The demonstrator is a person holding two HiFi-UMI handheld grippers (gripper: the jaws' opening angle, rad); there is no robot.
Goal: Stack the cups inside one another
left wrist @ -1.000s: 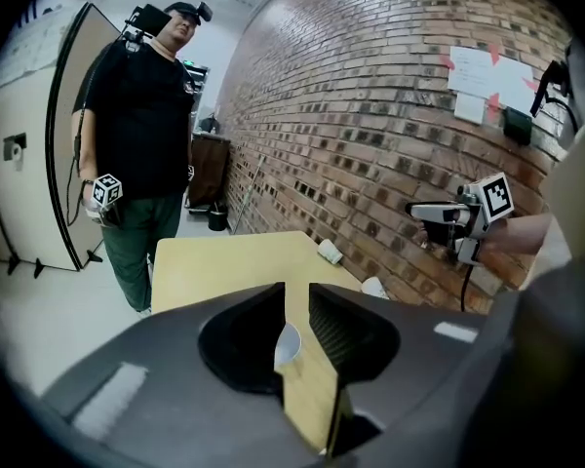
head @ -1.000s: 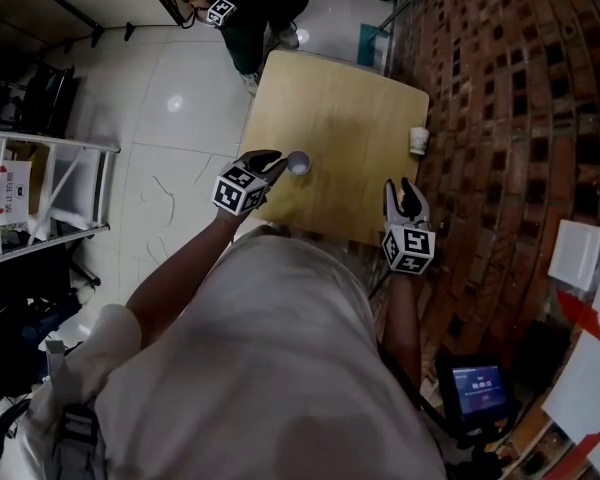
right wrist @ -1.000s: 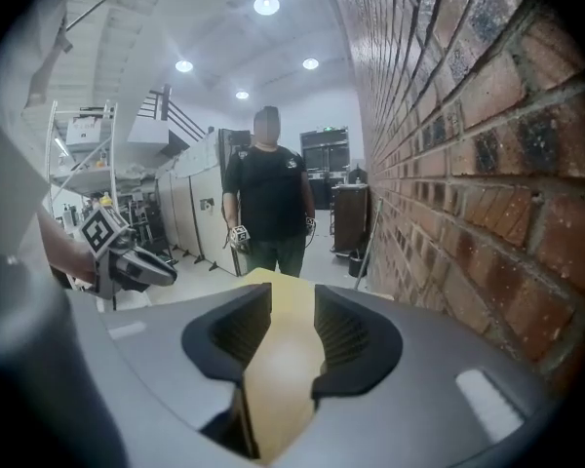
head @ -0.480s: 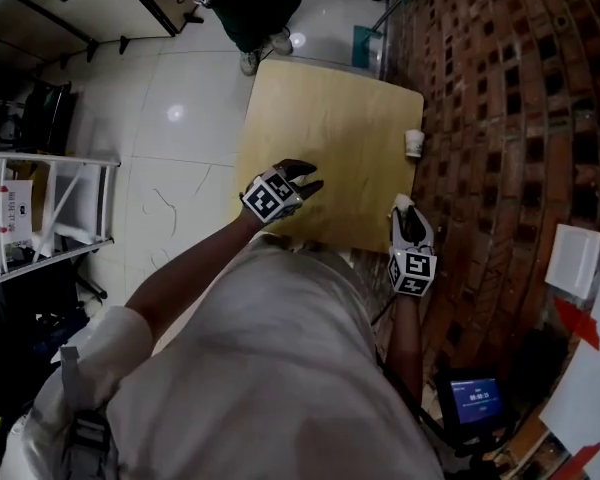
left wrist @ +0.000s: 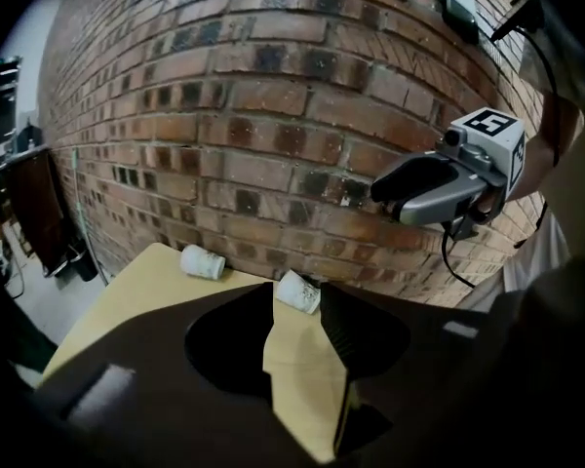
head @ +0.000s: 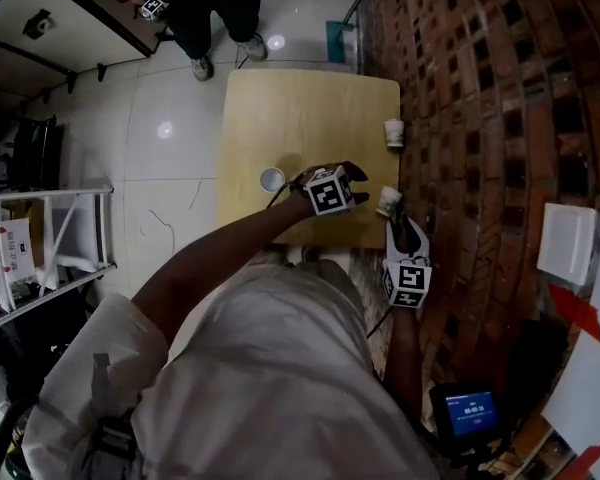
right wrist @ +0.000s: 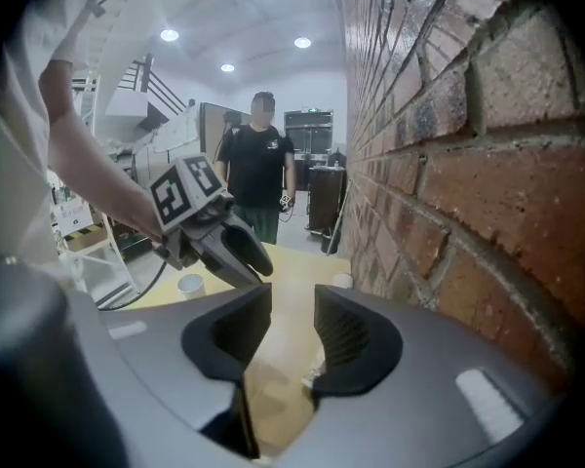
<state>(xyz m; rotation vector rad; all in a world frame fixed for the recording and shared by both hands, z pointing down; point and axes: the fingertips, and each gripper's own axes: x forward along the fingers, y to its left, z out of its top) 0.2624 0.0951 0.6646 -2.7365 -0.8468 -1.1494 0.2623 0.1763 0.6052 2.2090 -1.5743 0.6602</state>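
No print on the cups is legible; each gripper's cube shows only black-and-white squares. The left gripper (head: 355, 183) reaches across to the right. Its jaws have just been opening and hold nothing, and a tipped cup (left wrist: 298, 292) lies just past their tips at the counter's (head: 310, 118) near right edge. The right gripper (head: 406, 226) hovers near that corner with its jaws apart and empty. A second tipped cup (head: 393, 133) lies far right, and an upright cup (head: 271, 179) stands at the left.

My left claw (head: 360, 183) has swung from the left edge of the table (head: 310, 108) across to its right side. The upright cup (head: 271, 179) that it was beside now stands alone, well to its left. Its jaws have just been opening and stand apart with nothing between them. A cup lying on its side (head: 388, 201), unseen before, now shows just past its tips. My right claw (head: 408, 228) has drawn back a little toward the near-right corner.
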